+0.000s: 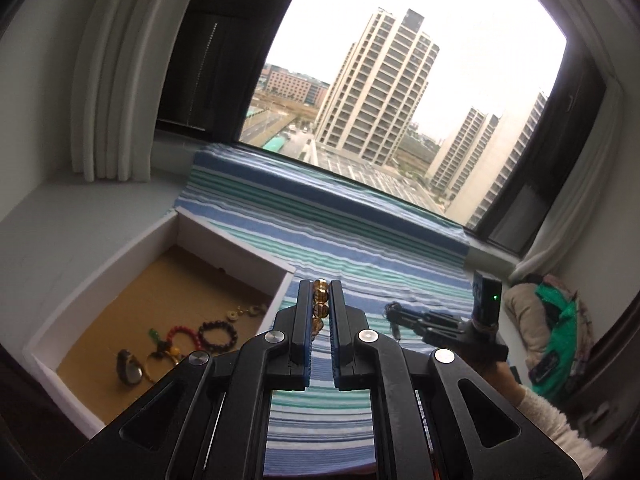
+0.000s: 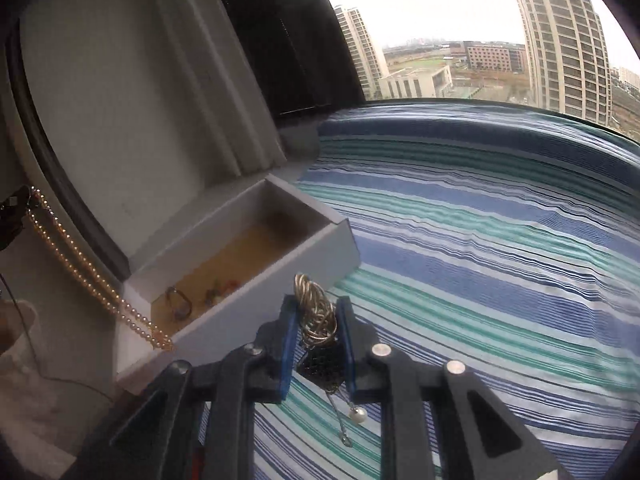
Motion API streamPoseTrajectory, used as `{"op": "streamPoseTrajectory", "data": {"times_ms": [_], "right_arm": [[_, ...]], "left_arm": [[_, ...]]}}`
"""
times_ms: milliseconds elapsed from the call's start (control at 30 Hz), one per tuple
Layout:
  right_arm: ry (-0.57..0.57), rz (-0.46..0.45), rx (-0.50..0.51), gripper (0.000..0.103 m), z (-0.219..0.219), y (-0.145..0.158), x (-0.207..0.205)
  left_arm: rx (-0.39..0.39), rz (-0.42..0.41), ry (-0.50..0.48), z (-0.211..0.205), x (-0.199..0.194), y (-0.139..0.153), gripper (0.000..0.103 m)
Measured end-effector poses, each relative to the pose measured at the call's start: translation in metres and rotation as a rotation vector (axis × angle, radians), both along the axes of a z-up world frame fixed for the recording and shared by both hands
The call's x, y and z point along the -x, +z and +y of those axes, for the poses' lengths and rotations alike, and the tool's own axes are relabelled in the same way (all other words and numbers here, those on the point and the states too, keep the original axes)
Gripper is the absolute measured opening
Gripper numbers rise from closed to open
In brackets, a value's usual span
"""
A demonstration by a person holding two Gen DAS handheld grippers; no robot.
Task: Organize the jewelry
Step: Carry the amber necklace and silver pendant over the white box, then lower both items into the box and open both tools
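Note:
My left gripper is shut on a string of amber beads, held above the striped cloth just right of the white box. Inside the box lie a dark bead bracelet, a red bead bracelet, a watch and other small pieces. My right gripper is shut on a tangle of thin gold chains with a pearl dangling below. It also shows in the left wrist view. The box sits left of it.
A gold bead necklace hangs at the left of the right wrist view, reaching to the box's near corner. A window with dark frame runs behind the cloth. White curtains hang at the left. A cushion and green fabric lie at the right.

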State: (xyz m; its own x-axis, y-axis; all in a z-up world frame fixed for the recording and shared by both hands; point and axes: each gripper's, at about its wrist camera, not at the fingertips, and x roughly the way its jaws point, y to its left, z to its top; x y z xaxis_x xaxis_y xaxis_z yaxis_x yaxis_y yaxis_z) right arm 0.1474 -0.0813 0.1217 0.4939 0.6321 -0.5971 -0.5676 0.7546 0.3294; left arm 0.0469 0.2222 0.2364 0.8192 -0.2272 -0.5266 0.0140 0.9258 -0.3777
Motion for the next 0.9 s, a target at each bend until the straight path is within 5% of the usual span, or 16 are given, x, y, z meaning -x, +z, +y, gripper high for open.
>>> {"op": "streamPoseTrajectory", "data": {"times_ms": [233,367,633,767,800,833,867,900], "right_arm": [[0.165,0.005,-0.069,0.020,0.110,0.030,-0.010],[0.245,0.037,-0.083,0.020,0.174,0.022,-0.009],[0.344,0.141,0.032,0.020,0.276,-0.046,-0.021],[0.357,0.197,0.132,0.023,0.304,-0.093,-0.028],[0.355,0.213,0.162,0.023,0.307,-0.101,-0.027],[0.350,0.224,0.188,0.024,0.310,-0.108,-0.027],[0.350,0.231,0.202,0.036,0.311,-0.112,-0.027],[0.350,0.234,0.204,0.045,0.310,-0.113,-0.028]], "left_arm": [[-0.007,0.038,0.179,0.083,0.013,-0.021,0.005],[0.012,0.106,0.217,0.111,0.014,-0.051,0.005],[0.021,0.261,0.259,0.135,0.010,-0.134,0.005],[-0.035,0.341,0.287,0.125,0.001,-0.176,0.007],[-0.062,0.352,0.304,0.121,-0.001,-0.182,0.011],[-0.083,0.359,0.317,0.116,-0.002,-0.186,0.027],[-0.100,0.363,0.330,0.111,-0.002,-0.191,0.058],[-0.125,0.356,0.353,0.106,-0.001,-0.192,0.072]]}}
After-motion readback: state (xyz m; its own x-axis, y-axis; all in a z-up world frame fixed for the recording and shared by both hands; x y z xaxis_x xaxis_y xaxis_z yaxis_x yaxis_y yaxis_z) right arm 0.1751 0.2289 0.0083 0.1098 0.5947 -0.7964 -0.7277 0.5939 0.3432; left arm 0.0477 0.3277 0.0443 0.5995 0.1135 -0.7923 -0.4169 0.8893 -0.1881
